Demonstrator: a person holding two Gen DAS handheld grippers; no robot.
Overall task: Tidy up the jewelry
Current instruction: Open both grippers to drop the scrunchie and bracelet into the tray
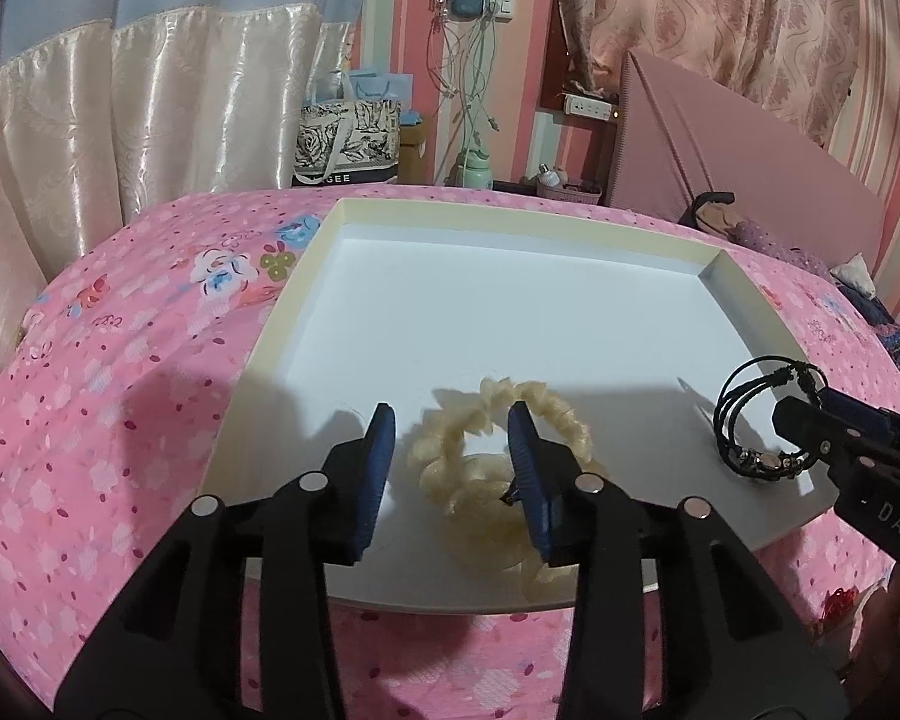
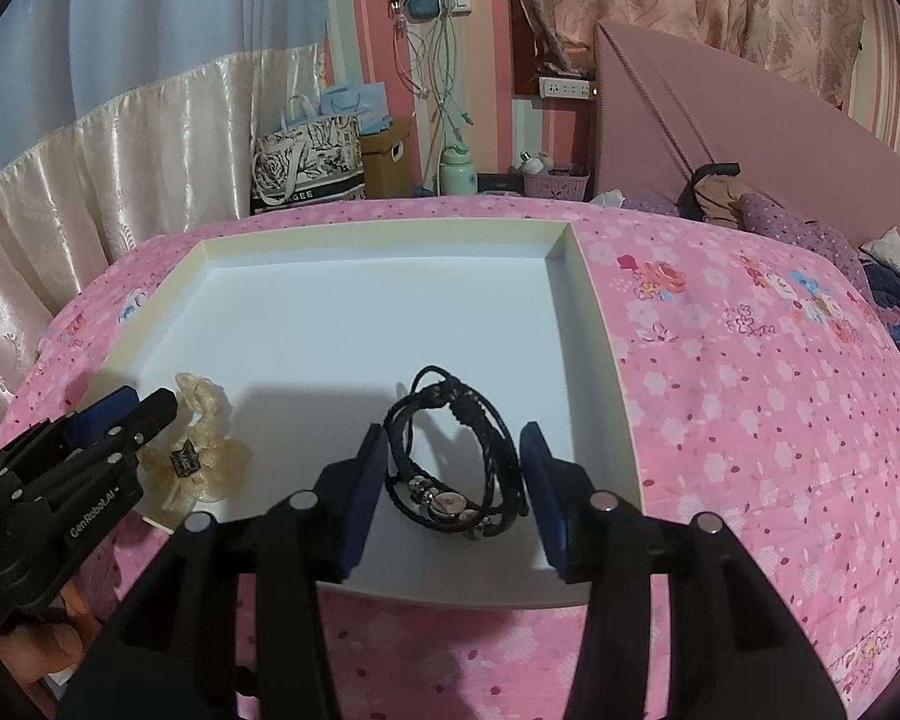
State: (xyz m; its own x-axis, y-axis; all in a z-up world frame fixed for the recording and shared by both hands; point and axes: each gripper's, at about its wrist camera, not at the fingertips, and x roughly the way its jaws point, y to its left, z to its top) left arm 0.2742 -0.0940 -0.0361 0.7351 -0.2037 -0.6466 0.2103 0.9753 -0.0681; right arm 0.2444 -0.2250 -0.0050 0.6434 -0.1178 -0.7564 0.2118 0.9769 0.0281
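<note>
A shallow white tray (image 1: 510, 222) lies on the pink bed; it also shows in the right wrist view (image 2: 594, 312). A cream scrunchie (image 1: 486, 468) lies near the tray's front edge, between the open jaws of my left gripper (image 1: 453, 468). It also shows in the right wrist view (image 2: 204, 456), with a small dark tag. A black corded bracelet (image 2: 456, 456) with metal charms rests on the tray between the open jaws of my right gripper (image 2: 456, 480). In the left wrist view the bracelet (image 1: 756, 420) sits at the right gripper's tip (image 1: 810, 420).
A pink floral bedspread (image 2: 750, 408) surrounds the tray. A pink headboard (image 2: 720, 120) and clothes (image 2: 726, 192) are at the far right. Bags (image 2: 306, 156), a bottle (image 2: 457, 171) and hanging cables (image 2: 438, 60) stand beyond the bed. Curtains (image 1: 120, 120) hang on the left.
</note>
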